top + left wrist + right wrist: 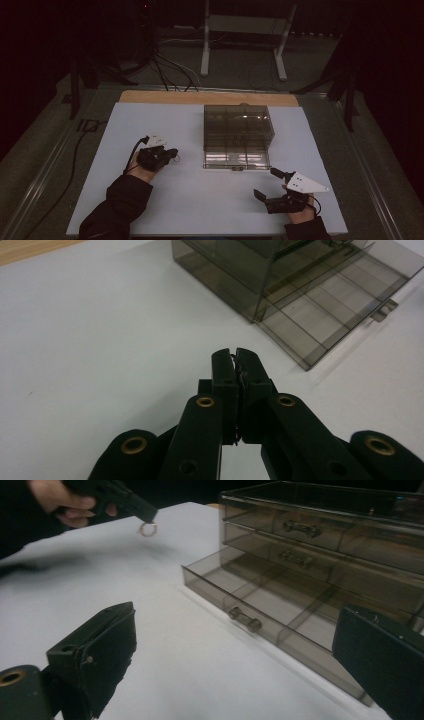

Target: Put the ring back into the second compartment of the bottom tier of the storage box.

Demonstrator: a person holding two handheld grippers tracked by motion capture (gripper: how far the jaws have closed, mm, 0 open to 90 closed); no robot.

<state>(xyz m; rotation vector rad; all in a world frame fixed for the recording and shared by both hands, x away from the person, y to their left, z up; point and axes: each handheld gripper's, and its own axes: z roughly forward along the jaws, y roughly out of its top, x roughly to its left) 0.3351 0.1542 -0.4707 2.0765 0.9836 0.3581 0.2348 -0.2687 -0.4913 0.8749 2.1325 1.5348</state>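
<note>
Left of the smoked-plastic drawer organizer [238, 127], the left gripper [172, 153] is clamped on a small ring [147, 528], raised above the white tabletop [200, 210]. Its bottom drawer [260, 602] stands pulled out. Carry the ring rightward over a compartment before releasing. The right gripper [266, 184] rests near, jaws apart.

From the high view you look forward and down on the whole table [150, 210]. The left tool [235, 352] camera sits low, facing the smoky drawer box [300, 295] close by. The right tool [235, 645] camera faces the same box's open drawer [260, 605], shared by all three views.
</note>
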